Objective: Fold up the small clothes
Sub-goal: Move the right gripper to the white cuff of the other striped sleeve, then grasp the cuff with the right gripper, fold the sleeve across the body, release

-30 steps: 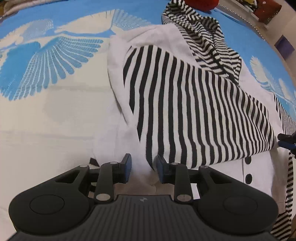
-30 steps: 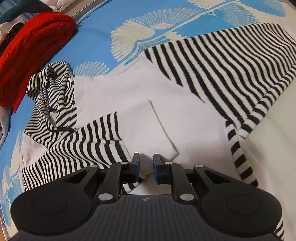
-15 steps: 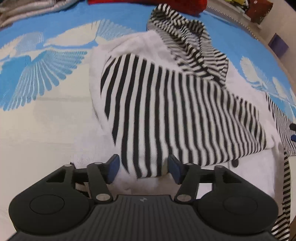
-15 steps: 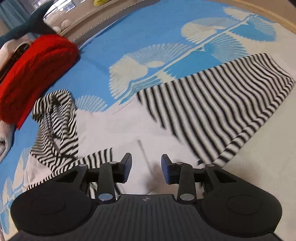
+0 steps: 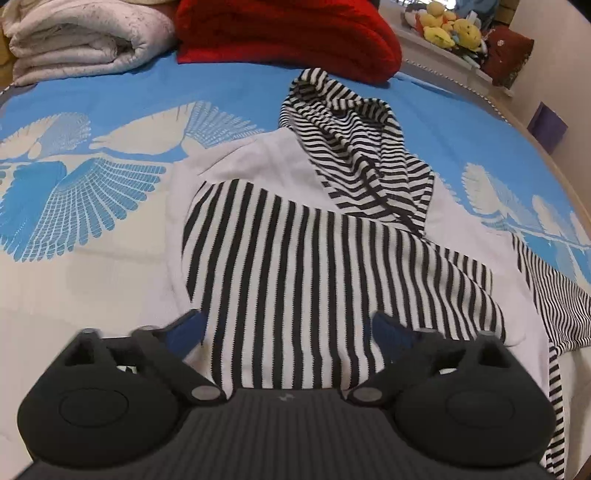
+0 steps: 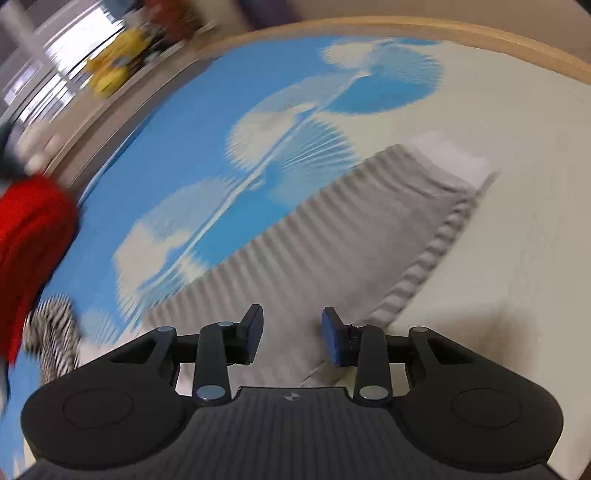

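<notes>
A small white hooded top with black-and-white striped sleeves and hood point(image 5: 347, 147) lies on a blue and cream bedspread point(image 5: 110, 96). In the left wrist view one striped sleeve point(image 5: 314, 266) is folded across the white body point(image 5: 258, 158). My left gripper point(image 5: 288, 328) is wide open and empty above that sleeve's near end. In the right wrist view, blurred by motion, the other striped sleeve point(image 6: 332, 236) lies spread out flat to the side. My right gripper point(image 6: 291, 332) is open and empty over its near part.
A red knit pile point(image 5: 288, 33) and a folded white blanket point(image 5: 81, 37) lie at the far end of the bed. Plush toys point(image 5: 450, 26) sit on a ledge beyond. The bed's wooden edge point(image 6: 443, 29) curves around the far right.
Both grippers have let go of the cloth and opened wide. The left pulled back from the folded sleeve. The right swung right toward the spread-out sleeve.
</notes>
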